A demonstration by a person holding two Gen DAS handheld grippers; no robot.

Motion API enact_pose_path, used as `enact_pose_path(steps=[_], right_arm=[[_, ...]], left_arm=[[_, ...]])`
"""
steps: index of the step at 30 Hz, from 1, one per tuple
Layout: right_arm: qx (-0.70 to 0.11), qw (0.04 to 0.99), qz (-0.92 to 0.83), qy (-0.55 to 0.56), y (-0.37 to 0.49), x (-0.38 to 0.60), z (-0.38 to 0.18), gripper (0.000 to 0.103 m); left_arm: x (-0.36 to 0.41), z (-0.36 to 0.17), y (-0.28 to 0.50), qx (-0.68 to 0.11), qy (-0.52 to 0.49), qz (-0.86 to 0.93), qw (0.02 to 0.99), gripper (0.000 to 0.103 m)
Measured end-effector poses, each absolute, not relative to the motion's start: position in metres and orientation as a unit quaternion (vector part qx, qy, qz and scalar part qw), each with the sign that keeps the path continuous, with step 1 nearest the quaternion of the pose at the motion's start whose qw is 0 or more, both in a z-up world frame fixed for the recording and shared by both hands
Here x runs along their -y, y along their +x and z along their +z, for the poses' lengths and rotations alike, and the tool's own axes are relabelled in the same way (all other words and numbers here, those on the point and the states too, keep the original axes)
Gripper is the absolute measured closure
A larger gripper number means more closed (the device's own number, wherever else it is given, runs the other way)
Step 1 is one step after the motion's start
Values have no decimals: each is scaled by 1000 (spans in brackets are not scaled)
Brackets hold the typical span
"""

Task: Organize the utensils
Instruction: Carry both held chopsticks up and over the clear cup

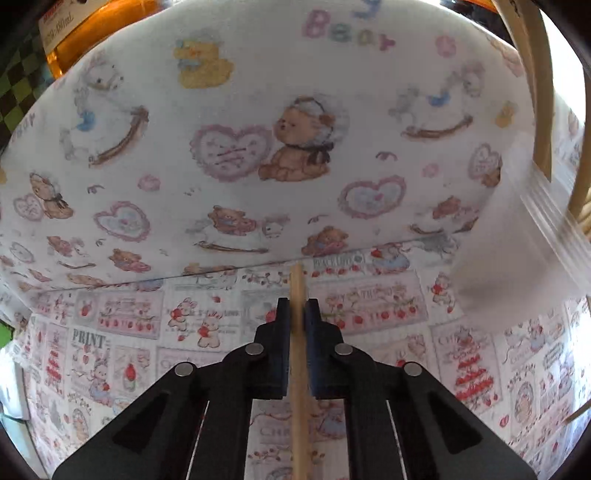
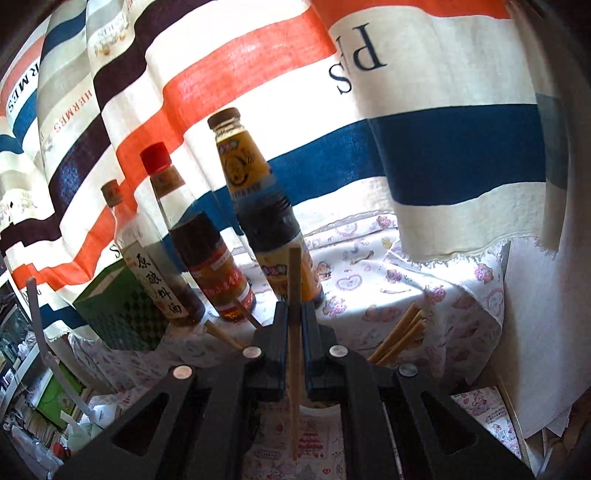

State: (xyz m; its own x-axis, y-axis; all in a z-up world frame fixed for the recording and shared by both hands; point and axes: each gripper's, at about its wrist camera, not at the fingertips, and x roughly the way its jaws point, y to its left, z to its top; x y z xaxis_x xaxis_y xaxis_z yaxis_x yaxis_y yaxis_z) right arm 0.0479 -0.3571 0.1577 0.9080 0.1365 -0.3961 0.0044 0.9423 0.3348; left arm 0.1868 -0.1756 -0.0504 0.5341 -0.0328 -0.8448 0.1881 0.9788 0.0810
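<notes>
My left gripper points down at the printed tablecloth and is shut on a wooden chopstick, whose tip pokes out just past the fingertips. At the right edge of the left wrist view, several more chopsticks stand in a blurred pale holder. My right gripper is raised and shut on another wooden chopstick, which runs upright between its fingers. Below it, several chopsticks fan out from behind the gripper body, and a white rim shows underneath.
Several sauce bottles stand behind the right gripper: a tall dark one, a red-capped clear one and a short brown one. A striped curtain hangs at the back. An orange bottle shows in the left wrist view's top left corner.
</notes>
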Motion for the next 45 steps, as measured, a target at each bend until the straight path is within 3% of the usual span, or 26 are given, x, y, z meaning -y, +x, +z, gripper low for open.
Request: enact_pose_path(steps=[5,13,20,34,45], right_arm=[[-163,969,33,181,32,368,171,97],[-88,976,28,196,8,378,182,97],[-67,977,17,199,6,386,179,97],[-64,974,-17,214,32,395,151,97],[-130,960,9,249,63,403,125,97]], left_arm=[[165,-4,157,-443,44,-80,892,96],[143,126,76,-314,1,-111,943,97],[141,187,41,-223,-40,-143,964,97],[172,207,42,-160,-89,-204,962,97],[174,157,82,-187,-148,-182,954,97]])
